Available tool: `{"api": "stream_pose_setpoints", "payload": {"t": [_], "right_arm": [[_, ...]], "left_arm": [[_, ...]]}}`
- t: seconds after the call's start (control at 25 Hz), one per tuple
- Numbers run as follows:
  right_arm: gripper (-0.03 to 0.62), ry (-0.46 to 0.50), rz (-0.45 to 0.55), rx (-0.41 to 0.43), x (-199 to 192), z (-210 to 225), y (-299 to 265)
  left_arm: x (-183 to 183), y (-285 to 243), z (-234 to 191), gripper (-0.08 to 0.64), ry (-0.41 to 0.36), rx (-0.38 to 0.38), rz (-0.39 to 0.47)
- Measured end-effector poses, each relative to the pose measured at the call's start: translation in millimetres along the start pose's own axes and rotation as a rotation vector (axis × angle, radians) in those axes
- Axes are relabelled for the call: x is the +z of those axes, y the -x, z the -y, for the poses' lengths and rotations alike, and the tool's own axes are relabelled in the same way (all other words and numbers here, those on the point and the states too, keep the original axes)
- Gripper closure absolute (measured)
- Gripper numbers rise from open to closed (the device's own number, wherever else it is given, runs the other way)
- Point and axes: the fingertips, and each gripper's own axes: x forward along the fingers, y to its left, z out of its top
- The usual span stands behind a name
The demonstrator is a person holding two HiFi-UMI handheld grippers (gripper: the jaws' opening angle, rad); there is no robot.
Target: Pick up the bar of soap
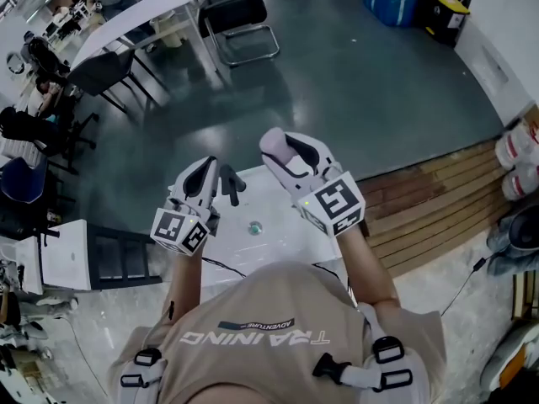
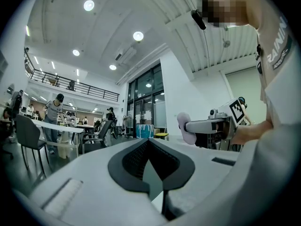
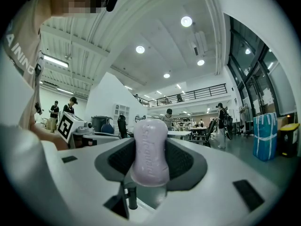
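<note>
A pale bar of soap (image 1: 273, 144) is held at the tip of the right claw (image 1: 289, 155). The left claw (image 1: 217, 179) is raised just beside it. Below both, a small round object (image 1: 254, 226) is seen on a white table (image 1: 282, 225).

Dark grey floor (image 1: 354, 82); white table (image 1: 139, 19), black chairs (image 1: 101, 70) left; wooden decking (image 1: 429, 200) right; round ceiling lights (image 2: 138, 36); tall windows (image 3: 263, 74).

white table (image 1: 278, 225): small round object (image 1: 255, 226) at centre, rest bare | above: left gripper (image 1: 227, 183), right gripper (image 1: 276, 147), gap between | left: dark rack (image 1: 122, 257) close | beyond: open floor (image 1: 337, 82) | right: wooden decking (image 1: 438, 200)
</note>
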Motion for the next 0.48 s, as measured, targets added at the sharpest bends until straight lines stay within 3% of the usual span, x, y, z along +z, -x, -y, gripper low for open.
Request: {"api": "stream_pose_setpoints", "payload": {"t": [0.48], "right_arm": [[0.399, 0.003, -0.022, -0.02, -5.2, 4.6, 4.1]], "left_arm": [[-0.6, -5.3, 1.2, 0.568, 0.009, -0.017, 0.011]]}}
